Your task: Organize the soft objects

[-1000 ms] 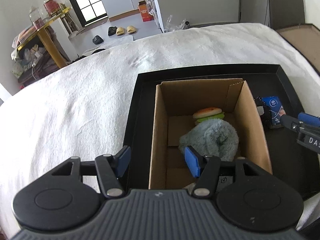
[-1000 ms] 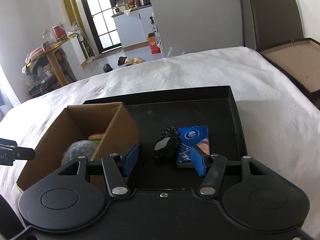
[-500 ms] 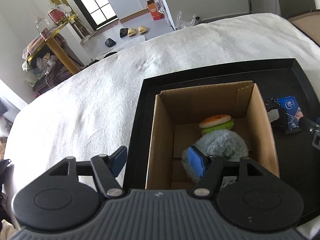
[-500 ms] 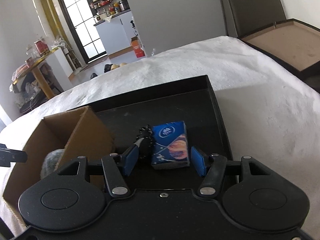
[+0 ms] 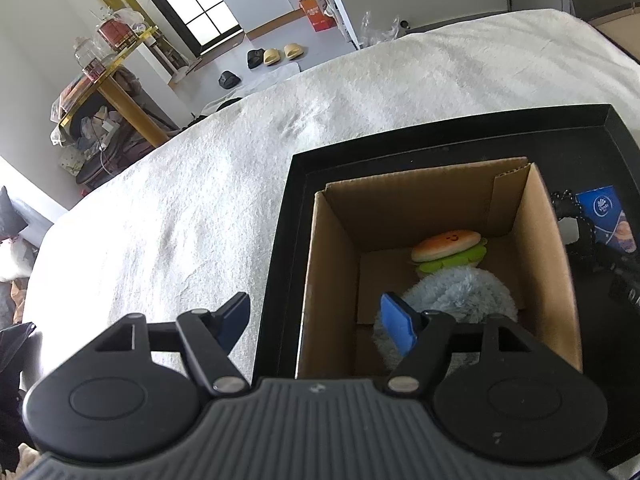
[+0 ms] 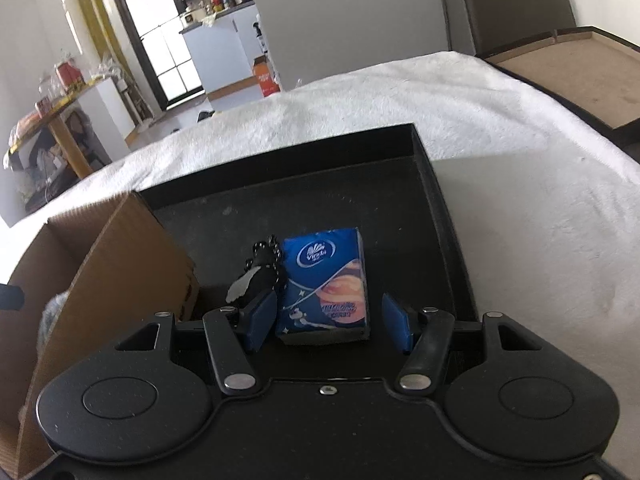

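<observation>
Two soft items sit in the cardboard box (image 5: pixel 432 264) on the black tray (image 5: pixel 448 136): burger plush (image 5: pixel 448 245) at back, grey-blue fluffy toy (image 5: pixel 460 296) in front. Tissue pack (image 6: pixel 324 280) and black keychain (image 6: pixel 260 268) lie on the tray, outside the box. Since a second ago: right gripper (image 6: pixel 328 322) has dropped toward the pack, which now sits between its released fingers, at 12 o'clock. Left gripper (image 5: pixel 316 318) jaws opening, nothing between; box at 1 o'clock.

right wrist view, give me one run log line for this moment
right claw: open, astride blue tissue pack on black tray | left claw: opening, empty | brown cardboard box: holds burger toy, grey-blue plush
</observation>
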Demonstrator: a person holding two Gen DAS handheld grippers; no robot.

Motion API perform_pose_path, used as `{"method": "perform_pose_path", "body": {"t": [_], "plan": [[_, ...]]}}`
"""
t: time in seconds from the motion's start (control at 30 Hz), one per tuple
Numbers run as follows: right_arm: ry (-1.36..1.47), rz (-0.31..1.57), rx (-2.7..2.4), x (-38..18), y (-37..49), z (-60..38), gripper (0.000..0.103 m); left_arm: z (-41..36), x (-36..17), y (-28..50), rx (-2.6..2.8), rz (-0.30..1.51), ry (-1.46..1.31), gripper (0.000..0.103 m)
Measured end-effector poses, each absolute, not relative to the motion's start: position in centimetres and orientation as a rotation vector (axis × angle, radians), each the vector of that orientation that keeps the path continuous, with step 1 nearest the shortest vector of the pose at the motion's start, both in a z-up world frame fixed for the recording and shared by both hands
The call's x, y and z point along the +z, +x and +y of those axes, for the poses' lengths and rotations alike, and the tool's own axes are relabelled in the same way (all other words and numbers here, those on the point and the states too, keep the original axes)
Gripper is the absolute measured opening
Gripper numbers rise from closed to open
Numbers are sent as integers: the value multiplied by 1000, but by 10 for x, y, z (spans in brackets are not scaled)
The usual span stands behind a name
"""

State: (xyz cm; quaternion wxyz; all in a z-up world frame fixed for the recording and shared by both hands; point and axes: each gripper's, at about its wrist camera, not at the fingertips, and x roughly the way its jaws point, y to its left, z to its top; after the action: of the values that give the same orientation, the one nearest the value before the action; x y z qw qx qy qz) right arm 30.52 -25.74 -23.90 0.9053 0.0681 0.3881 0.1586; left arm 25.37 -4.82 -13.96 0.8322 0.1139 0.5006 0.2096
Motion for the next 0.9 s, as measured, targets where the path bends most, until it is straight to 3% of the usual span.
{"method": "perform_pose_path", "body": {"t": [0.13,0.23,0.3,0.37,0.73,0.83,0.9], "plan": [[71,816,340,-245,306,-245,61,-47,-142,254,447,1075,238,71],[46,810,349,-246,304,-243,56,-50,-138,251,441,1065,249,71],[55,817,358,-245,303,-244,31,-52,-137,249,436,1060,253,71],[37,830,341,-244,301,-245,23,-53,-134,246,432,1054,252,71],[72,892,289,-240,279,-263,22,-54,-130,233,435,1044,248,71],[86,909,267,-237,274,-268,28,-54,-130,231,435,1043,254,71],[80,887,269,-233,271,-267,62,-53,-130,231,438,1043,254,71]]}}
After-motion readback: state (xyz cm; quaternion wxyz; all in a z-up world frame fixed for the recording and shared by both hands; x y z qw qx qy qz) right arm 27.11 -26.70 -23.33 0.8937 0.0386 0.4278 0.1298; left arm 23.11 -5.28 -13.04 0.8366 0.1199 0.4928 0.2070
